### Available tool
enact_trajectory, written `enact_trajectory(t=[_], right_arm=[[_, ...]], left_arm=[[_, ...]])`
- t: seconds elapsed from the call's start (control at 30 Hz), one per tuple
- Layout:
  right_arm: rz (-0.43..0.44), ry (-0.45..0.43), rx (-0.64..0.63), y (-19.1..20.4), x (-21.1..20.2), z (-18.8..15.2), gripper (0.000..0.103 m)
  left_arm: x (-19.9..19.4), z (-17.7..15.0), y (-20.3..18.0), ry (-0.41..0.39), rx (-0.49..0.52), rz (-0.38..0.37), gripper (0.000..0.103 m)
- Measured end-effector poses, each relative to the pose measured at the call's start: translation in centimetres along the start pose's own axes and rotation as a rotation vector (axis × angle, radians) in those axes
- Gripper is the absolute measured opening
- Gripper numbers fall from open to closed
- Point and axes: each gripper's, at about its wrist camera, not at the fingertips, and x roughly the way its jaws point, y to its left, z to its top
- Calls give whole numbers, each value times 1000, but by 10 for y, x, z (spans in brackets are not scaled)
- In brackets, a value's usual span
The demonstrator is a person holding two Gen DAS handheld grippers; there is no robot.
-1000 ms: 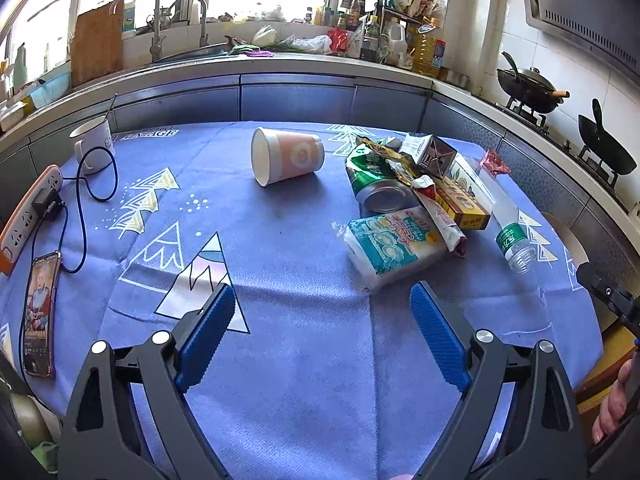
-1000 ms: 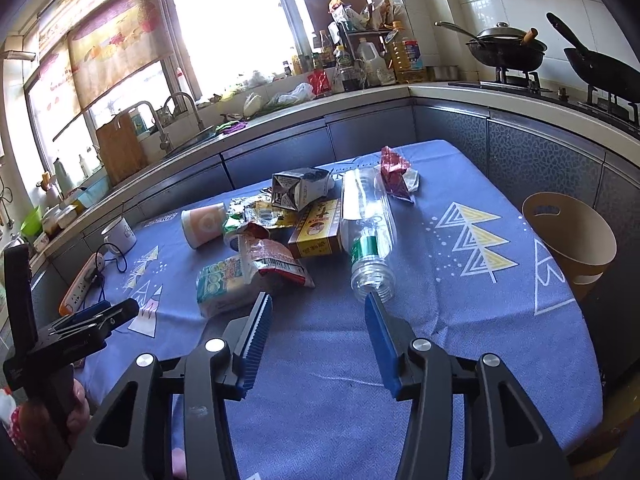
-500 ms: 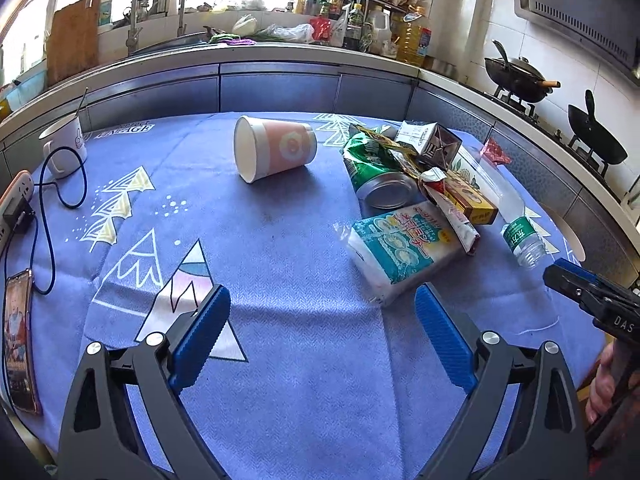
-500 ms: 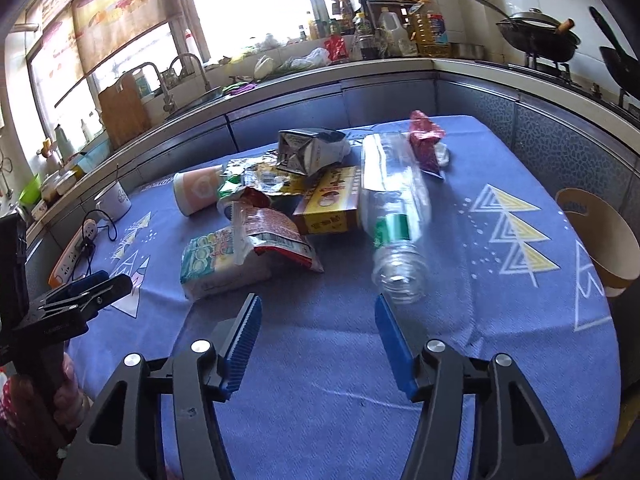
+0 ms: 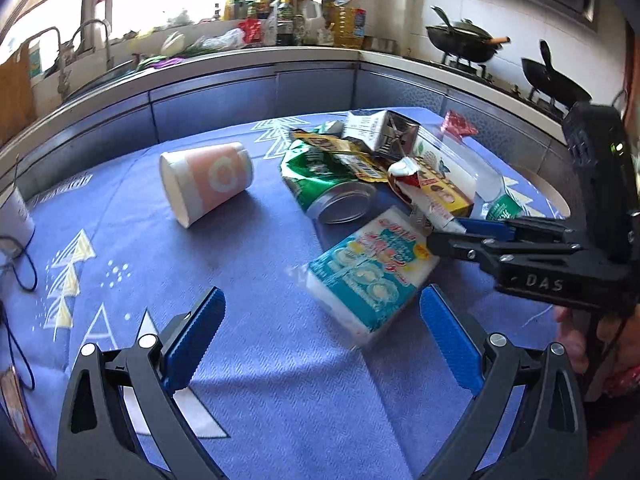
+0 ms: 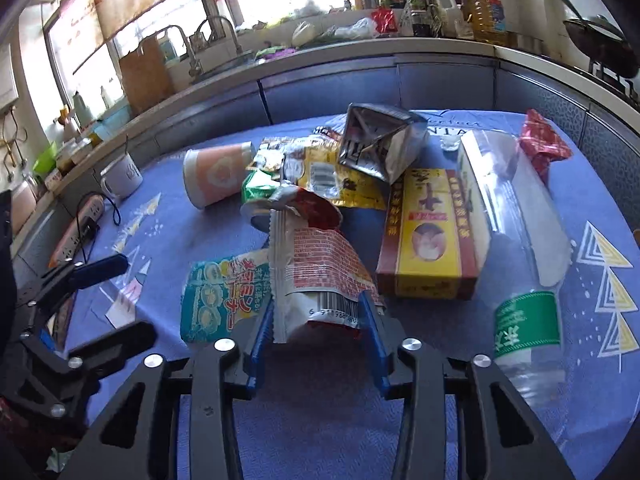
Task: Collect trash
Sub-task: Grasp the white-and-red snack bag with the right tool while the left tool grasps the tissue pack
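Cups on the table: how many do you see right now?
2. A pink paper cup lies on its side left of the trash pile, and a white mug stands upright near the far left edge by the power strip. The pile could hide more.

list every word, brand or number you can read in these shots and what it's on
"DAS": on the black body of the right hand-held gripper, seen in the left wrist view.
"NTA", a fragment: printed on the blue tablecloth behind the clear plastic bottle.
Barcode digits on the red and white snack wrapper: too blurred.
Print on the yellow box, teal packet and bottle label: not legible.
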Motion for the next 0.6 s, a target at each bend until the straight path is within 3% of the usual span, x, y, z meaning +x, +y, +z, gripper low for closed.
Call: enact_trajectory(t=[0.03, 0.27, 0.33, 0.47, 0.6], right_arm=[[-4, -18, 5, -2, -9, -3, 11], [11, -71, 94, -28, -61, -32, 10], [22, -74, 135, -38, -68, -37, 10], [54, -62, 241, -62, -76, -48, 10], [81, -60, 301, -76, -78, -53, 10]], left_arm=[[5, 3, -6, -5, 44, -7, 97], [52, 9, -38, 56, 232, -34, 97], [52, 10, -39, 36, 236, -56, 97], [47, 11, -41, 72, 272, -67, 97], [40, 7, -54, 87, 390, -57, 97]])
